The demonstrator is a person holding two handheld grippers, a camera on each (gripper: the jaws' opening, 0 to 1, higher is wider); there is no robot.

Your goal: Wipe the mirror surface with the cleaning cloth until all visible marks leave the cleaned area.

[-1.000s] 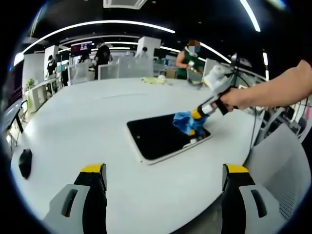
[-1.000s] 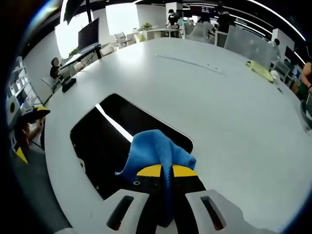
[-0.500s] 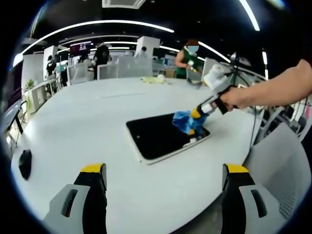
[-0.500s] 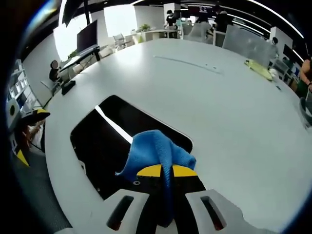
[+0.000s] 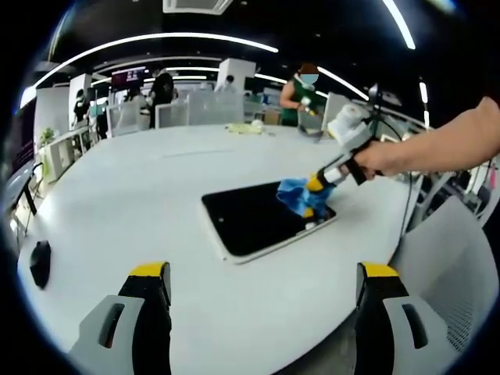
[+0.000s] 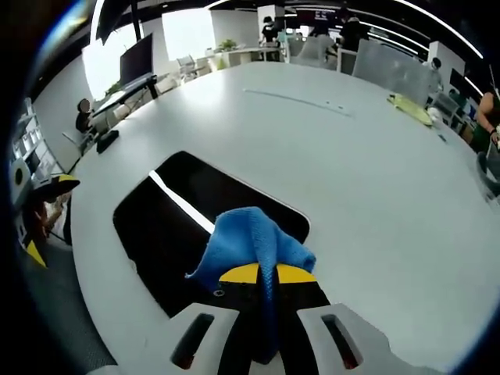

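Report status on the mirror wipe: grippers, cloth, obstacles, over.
Right gripper shut on blue cloth, pressed at mirror edge. Left gripper open, hovering over table. Nothing blocking the mirror.

Your count on the white table

You have one mirror, one blue cleaning cloth, two grippers, left gripper and right gripper, and one dark mouse-like object at the table's edge.

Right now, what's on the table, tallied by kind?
Mirror: 1
Blue cloth: 1
Yellow cloth: 1
Mouse: 1
Total: 4
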